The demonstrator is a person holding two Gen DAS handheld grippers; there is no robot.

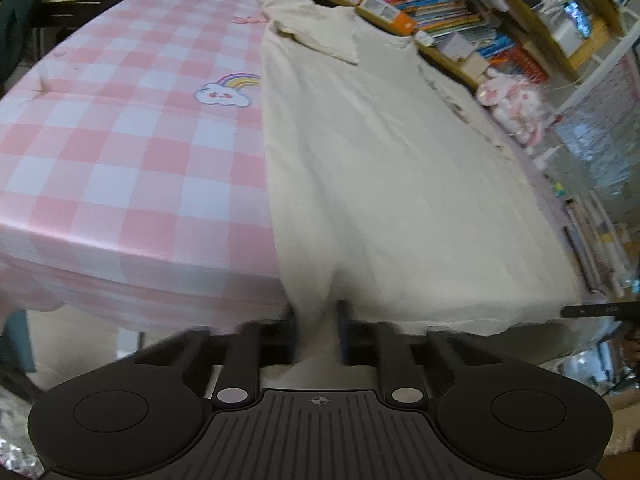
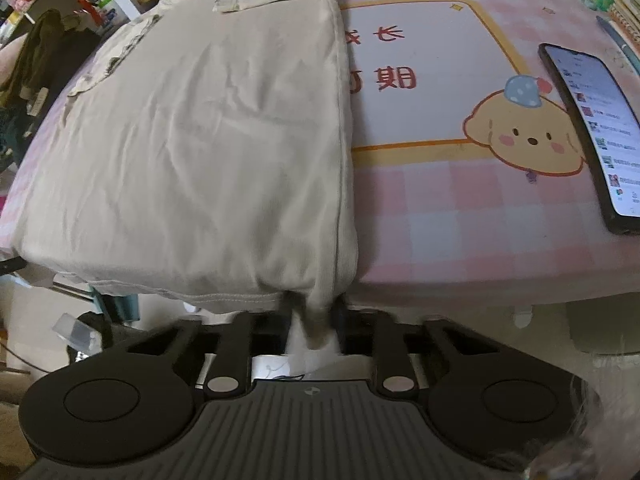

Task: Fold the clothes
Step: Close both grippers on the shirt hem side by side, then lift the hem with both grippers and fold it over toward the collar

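A cream garment (image 1: 384, 168) lies lengthwise on a table with a pink checked cloth (image 1: 120, 152), folded into a long strip with a sleeve folded over at the far end. My left gripper (image 1: 318, 316) is shut on the garment's near hem at its left corner, just off the table's front edge. In the right wrist view the same garment (image 2: 208, 140) fills the left half, and my right gripper (image 2: 314, 312) is shut on the hem at its right corner. The hem hangs a little over the table edge between the two grippers.
A phone (image 2: 588, 128) with its screen lit lies on the table at the right. Bookshelves (image 1: 460, 4) and a pink plush toy (image 1: 516, 108) stand beyond the table's far right side. A dark jacket (image 2: 40, 52) hangs at the left.
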